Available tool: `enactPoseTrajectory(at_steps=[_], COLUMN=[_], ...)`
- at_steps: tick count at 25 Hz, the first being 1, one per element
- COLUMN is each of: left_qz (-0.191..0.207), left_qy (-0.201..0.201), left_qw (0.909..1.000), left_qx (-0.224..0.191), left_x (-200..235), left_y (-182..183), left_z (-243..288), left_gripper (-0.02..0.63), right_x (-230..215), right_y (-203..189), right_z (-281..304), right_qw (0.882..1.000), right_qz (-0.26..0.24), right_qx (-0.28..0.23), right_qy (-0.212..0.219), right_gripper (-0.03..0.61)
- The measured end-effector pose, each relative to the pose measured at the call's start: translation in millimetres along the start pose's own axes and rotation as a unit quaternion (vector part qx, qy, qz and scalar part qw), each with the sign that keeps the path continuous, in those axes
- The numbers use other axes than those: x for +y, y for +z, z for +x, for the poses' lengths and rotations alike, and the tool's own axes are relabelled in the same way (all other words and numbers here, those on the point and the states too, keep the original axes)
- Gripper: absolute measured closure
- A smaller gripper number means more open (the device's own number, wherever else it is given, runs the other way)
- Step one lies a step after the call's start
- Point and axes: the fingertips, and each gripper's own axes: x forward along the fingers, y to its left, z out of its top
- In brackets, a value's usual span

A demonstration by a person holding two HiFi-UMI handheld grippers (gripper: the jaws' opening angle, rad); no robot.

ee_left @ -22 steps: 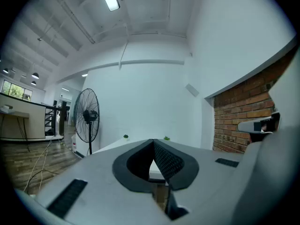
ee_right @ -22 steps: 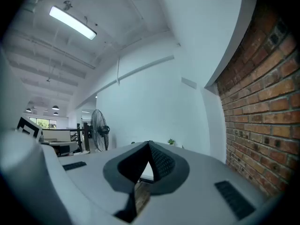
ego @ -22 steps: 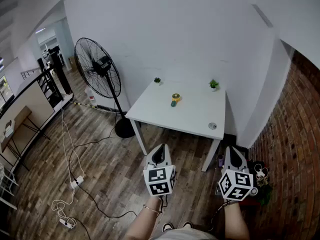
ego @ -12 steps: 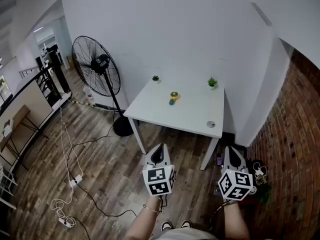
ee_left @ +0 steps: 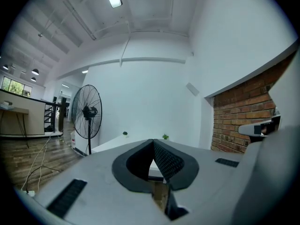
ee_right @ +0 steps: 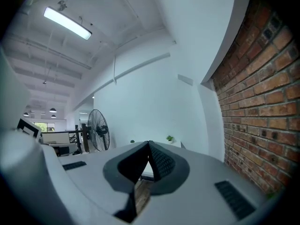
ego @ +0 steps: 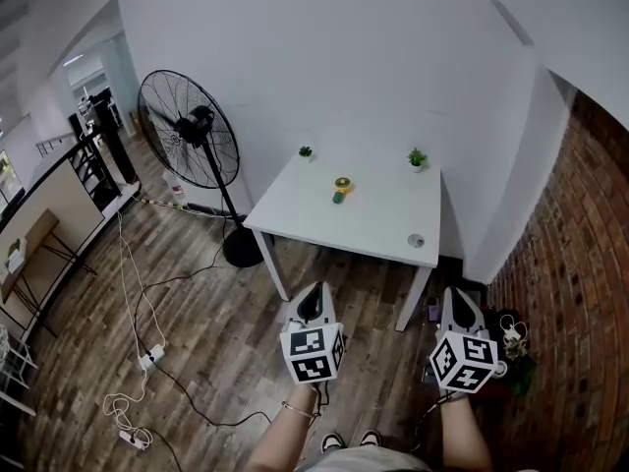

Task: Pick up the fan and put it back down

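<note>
Table (ego: 378, 222) edged upward — small fan (ego: 342, 191) head-view only.

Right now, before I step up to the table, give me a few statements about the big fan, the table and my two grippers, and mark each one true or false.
1. The left gripper and the right gripper are both shut and empty. True.
2. The pedestal fan stands on the white table. False: it stands on the wooden floor, to the left of the table.
3. Two small potted plants sit along the table's far edge. True.
4. The left gripper touches the small yellow and green item. False: that item sits on the table, well away from both grippers.
</note>
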Motion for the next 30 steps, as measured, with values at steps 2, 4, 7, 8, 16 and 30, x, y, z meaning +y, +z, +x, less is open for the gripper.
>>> enactPoseTrajectory(at_steps=[2, 4, 7, 8, 16, 30], left_qz=[-0.003, -0.007, -0.007, -0.007, -0.007, 0.003], left_qy=[-0.003, -0.009, -0.011, -0.012, -0.032, -0.047], left_qw=[1.0000, 0.9999, 0.9999, 0.9999, 0.9993, 0.9986], left_qx=[0.001, 0.003, 0.004, 0.005, 0.016, 0.025], left_x=[0.6, 0.7, 3.1, 4.1, 10.4, 40.6], left_y=[-0.1, -0.6, -0.6, -0.4, 0.2, -8.2], left_z=[-0.4, -0.1, 0.1, 0.1, 0.4, -1.7], left_gripper=[0.611, 0.609, 0.607, 0.606, 0.507, 0.423], right_x=[-0.6, -1.7, -2.2, -1.9, 4.0, 30.9], right_y=[-0.1, -0.4, -1.6, -1.8, -1.2, -17.1], right_z=[-1.4, -2.4, -3.9, -4.5, -9.2, -12.6], right_qw=[1.000, 1.000, 1.000, 1.000, 0.999, 0.999], right_qz=[0.003, 0.004, 0.006, 0.007, 0.015, 0.014], right_qx=[-0.001, -0.001, -0.002, -0.002, -0.008, 0.002], right_qy=[-0.004, -0.008, -0.014, -0.015, -0.028, -0.047], right_gripper=[0.578, 0.578, 0.578, 0.578, 0.578, 0.578])
